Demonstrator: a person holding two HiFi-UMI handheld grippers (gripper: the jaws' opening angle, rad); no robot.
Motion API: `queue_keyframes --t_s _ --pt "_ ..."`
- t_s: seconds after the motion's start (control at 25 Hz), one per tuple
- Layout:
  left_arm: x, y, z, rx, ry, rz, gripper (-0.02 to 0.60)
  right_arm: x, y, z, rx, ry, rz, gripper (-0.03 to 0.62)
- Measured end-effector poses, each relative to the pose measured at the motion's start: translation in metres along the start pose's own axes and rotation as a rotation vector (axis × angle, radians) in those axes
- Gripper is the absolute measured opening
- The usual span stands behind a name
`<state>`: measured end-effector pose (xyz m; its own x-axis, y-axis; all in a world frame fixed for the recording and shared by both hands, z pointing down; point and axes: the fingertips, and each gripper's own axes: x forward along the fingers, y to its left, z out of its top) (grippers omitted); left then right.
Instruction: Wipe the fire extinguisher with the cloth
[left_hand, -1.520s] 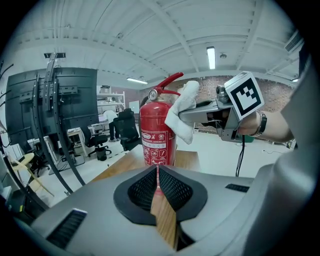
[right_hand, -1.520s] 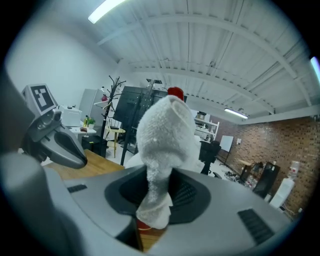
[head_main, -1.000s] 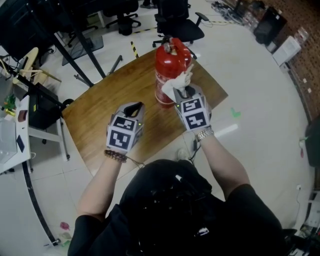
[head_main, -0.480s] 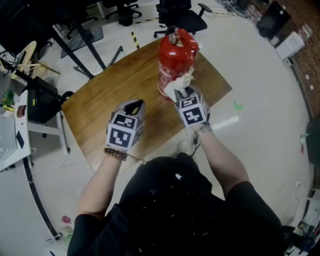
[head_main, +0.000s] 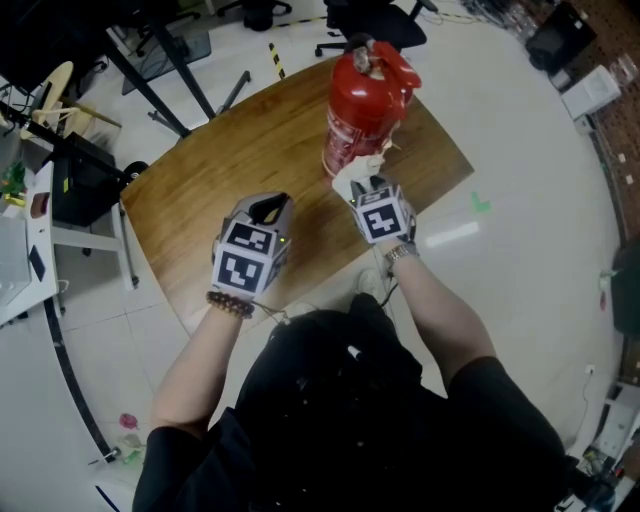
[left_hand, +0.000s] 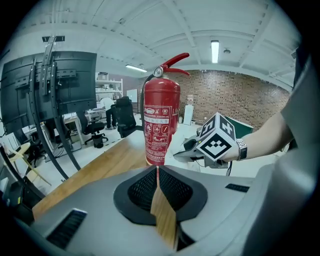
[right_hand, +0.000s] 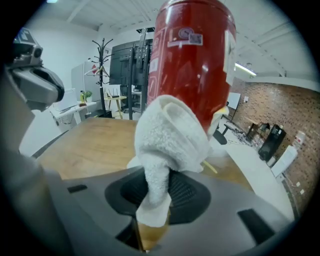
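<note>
A red fire extinguisher (head_main: 365, 100) stands upright on the wooden table (head_main: 230, 160), toward its far right side. My right gripper (head_main: 364, 184) is shut on a bunched white cloth (head_main: 350, 174), which presses against the lower part of the cylinder near its base. In the right gripper view the cloth (right_hand: 170, 135) bulges out of the jaws against the red body (right_hand: 195, 65). My left gripper (head_main: 266, 210) hovers over the table to the left of the extinguisher, shut and holding nothing. In the left gripper view the extinguisher (left_hand: 161, 120) stands straight ahead.
Black office chairs (head_main: 375, 20) stand on the floor beyond the table. Black stand legs (head_main: 165, 70) rise at the far left beside a side desk (head_main: 25, 260). The table's right edge lies just right of the extinguisher.
The right gripper has slid the cloth down the extinguisher's side, from mid-body toward the base. The left gripper has sunk slightly and stays shut.
</note>
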<state>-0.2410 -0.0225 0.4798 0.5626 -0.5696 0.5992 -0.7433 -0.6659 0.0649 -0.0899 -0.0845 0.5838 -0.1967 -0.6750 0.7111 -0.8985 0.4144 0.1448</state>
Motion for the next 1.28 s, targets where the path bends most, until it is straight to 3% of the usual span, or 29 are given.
queue_keyframes --t_s 0.96,1.28 --pt "-0.003 0.014 -0.036 -0.085 0.058 0.058 0.011 0.074 0.029 -0.069 -0.025 0.214 0.102 0.118" --pt "-0.011 0.019 -0.042 -0.089 0.052 0.06 0.011 0.045 0.042 -0.062 -0.03 0.156 0.166 0.118"
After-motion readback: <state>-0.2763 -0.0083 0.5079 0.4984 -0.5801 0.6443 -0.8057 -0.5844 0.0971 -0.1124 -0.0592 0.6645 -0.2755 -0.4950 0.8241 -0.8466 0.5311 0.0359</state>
